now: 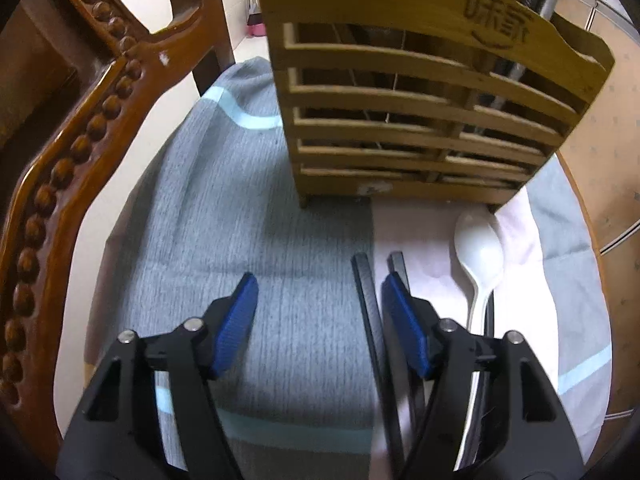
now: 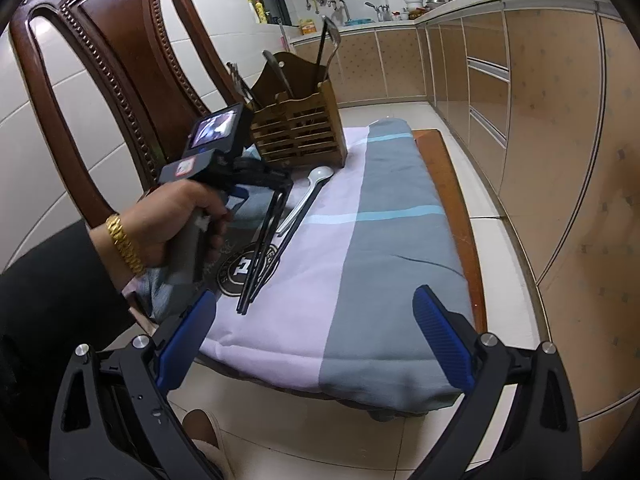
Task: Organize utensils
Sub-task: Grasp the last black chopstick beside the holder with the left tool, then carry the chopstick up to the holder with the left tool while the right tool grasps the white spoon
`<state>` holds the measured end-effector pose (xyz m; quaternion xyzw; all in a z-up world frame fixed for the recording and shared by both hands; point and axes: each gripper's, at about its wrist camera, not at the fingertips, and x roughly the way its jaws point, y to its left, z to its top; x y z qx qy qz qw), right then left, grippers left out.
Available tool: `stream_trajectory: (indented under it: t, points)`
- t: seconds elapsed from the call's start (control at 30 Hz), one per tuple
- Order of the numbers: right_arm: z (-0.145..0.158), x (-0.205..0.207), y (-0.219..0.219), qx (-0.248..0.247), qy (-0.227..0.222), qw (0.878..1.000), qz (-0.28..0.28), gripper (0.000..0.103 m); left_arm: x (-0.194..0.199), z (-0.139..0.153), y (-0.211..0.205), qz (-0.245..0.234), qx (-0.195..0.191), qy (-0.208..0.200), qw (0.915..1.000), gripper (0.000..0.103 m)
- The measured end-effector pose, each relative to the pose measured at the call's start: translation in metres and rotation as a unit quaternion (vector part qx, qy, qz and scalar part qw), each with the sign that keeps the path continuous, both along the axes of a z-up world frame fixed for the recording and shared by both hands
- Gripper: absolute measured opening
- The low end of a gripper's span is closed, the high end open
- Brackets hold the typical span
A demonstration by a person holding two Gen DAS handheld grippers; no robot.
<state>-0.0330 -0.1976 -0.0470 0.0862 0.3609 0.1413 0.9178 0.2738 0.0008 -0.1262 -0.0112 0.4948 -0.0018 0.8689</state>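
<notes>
The left gripper (image 1: 318,304) has its blue-padded jaws spread wide and holding nothing, low over the cloth. One long black chopstick (image 1: 370,320) lies inside the gap, just beside the right-hand pad, while a second black chopstick (image 1: 400,266) pokes out beyond that pad; a sideways shift would probably be needed to bracket both. Seen from the right wrist, the black sticks (image 2: 264,248) run from under that gripper toward the near edge of the cloth, and I cannot tell exactly how many there are.

The slatted bamboo utensil holder (image 1: 420,120) stands upright just ahead. The white plastic spoon (image 1: 480,256) lies in front of the holder, bowl nearly at its base, beside the chopsticks, likely laid out for easy picking. Other utensils (image 2: 326,52) already stand in the holder.

The right gripper (image 2: 316,320) hangs well back from the holder, off the near edge of the striped grey-and-pink cloth (image 2: 360,240) covering the counter, jaws parted and empty, seemingly waiting.
</notes>
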Motion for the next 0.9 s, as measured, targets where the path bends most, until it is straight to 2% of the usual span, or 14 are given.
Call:
stream_trajectory:
  t: [0.03, 0.07, 0.1, 0.27, 0.43, 0.5, 0.57, 0.63, 0.73, 0.8, 0.9]
  points:
    - [0.0, -0.001, 0.002, -0.005, -0.002, 1.0, 0.002, 0.096, 0.002, 0.001, 0.001, 0.001, 0.001, -0.004, 1.0, 0.045]
    - [0.001, -0.001, 0.003, -0.008, -0.003, 1.0, 0.002, 0.096, 0.001, 0.002, 0.004, 0.0, 0.001, -0.007, 1.0, 0.031]
    - [0.001, -0.002, 0.004, -0.012, -0.004, 1.0, 0.001, 0.096, 0.001, 0.003, 0.006, -0.004, 0.0, -0.008, 1.0, 0.01]
    - [-0.004, 0.004, 0.001, -0.019, 0.004, 1.0, -0.009, 0.096, -0.008, 0.013, 0.017, -0.014, -0.017, -0.016, 0.9996, 0.007]
    - [0.004, 0.037, 0.008, -0.018, 0.015, 1.0, -0.012, 0.096, -0.038, 0.073, 0.036, -0.02, -0.072, -0.077, 0.9942, 0.007]
    - [0.009, 0.062, 0.019, -0.032, 0.021, 0.999, -0.01, 0.096, -0.06, 0.108, 0.042, -0.031, -0.096, -0.117, 0.988, 0.007]
    - [0.009, 0.089, 0.033, -0.04, 0.033, 0.999, -0.004, 0.09, -0.08, 0.133, 0.049, -0.044, -0.117, -0.149, 0.9809, 0.007]
    - [0.001, 0.119, 0.051, -0.047, 0.053, 0.997, 0.01, 0.068, -0.104, 0.163, 0.048, -0.07, -0.126, -0.191, 0.971, 0.007]
    - [-0.015, 0.146, 0.078, -0.057, 0.084, 0.994, 0.041, 0.042, -0.119, 0.189, 0.052, -0.092, -0.126, -0.237, 0.9587, 0.007]
    - [-0.024, 0.152, 0.091, -0.062, 0.092, 0.993, 0.049, 0.04, -0.123, 0.193, 0.048, -0.096, -0.129, -0.25, 0.9548, 0.007]
    - [-0.038, 0.151, 0.103, -0.07, 0.099, 0.991, 0.051, 0.04, -0.13, 0.191, 0.055, -0.092, -0.123, -0.255, 0.9548, 0.007]
